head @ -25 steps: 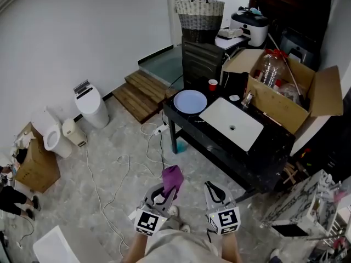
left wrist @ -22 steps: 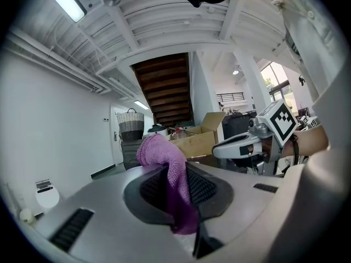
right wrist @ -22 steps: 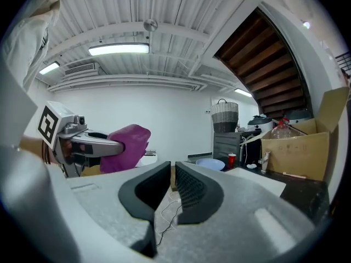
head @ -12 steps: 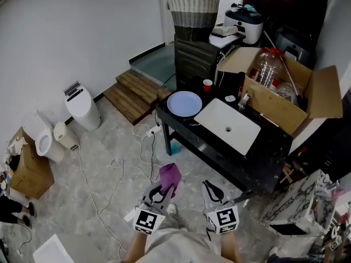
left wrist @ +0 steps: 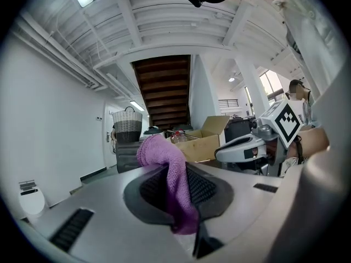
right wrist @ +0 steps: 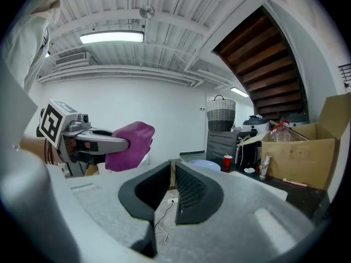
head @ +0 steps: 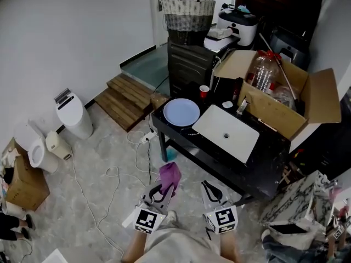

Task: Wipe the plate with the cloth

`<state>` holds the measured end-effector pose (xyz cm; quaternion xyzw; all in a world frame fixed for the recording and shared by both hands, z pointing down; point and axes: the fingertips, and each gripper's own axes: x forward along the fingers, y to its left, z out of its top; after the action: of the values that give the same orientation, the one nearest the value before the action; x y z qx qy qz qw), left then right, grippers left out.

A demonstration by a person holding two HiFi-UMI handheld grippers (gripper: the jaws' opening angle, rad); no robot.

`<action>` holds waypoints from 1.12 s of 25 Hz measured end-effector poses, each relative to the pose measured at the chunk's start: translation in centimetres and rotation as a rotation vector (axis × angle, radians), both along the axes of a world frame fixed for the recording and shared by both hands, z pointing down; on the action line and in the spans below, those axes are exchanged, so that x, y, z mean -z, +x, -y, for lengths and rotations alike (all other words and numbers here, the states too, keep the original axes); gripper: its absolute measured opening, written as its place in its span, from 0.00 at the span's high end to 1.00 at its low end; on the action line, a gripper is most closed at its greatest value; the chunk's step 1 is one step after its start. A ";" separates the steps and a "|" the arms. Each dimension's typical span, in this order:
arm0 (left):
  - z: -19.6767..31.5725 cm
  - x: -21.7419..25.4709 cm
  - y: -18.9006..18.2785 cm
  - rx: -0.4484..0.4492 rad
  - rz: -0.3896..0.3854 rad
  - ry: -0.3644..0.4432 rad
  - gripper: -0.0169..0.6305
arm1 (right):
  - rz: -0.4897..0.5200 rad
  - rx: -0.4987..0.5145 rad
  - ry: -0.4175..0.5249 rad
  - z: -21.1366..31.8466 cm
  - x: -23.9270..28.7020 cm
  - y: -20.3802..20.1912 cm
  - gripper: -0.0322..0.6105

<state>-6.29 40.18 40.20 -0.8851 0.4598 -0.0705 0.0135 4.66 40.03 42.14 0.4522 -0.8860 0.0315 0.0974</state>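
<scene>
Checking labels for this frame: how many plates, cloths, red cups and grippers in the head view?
plate: 1
cloth: 1
red cup: 1
grippers: 2 (left gripper, right gripper)
Total: 5

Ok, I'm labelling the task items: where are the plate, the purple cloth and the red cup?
plate [head: 181,112]: head view, centre of its face.
purple cloth [left wrist: 162,153]: left gripper view, the hump above the jaws.
red cup [head: 204,91]: head view, its side.
</scene>
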 end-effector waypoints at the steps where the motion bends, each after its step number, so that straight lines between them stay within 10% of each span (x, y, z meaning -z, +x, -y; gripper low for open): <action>1: 0.5 0.1 -0.3 -0.005 -0.002 0.000 0.89 | -0.004 -0.004 0.000 0.5 0.0 -0.3 0.91; 28: 13.2 -1.6 -1.8 -0.067 0.016 -0.003 0.89 | -0.029 -0.033 -0.070 11.8 -2.8 -2.2 0.91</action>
<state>-8.13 27.03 41.80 -0.8994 0.4297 -0.0780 0.0181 2.43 28.25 44.91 0.4634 -0.8753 0.0578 0.1255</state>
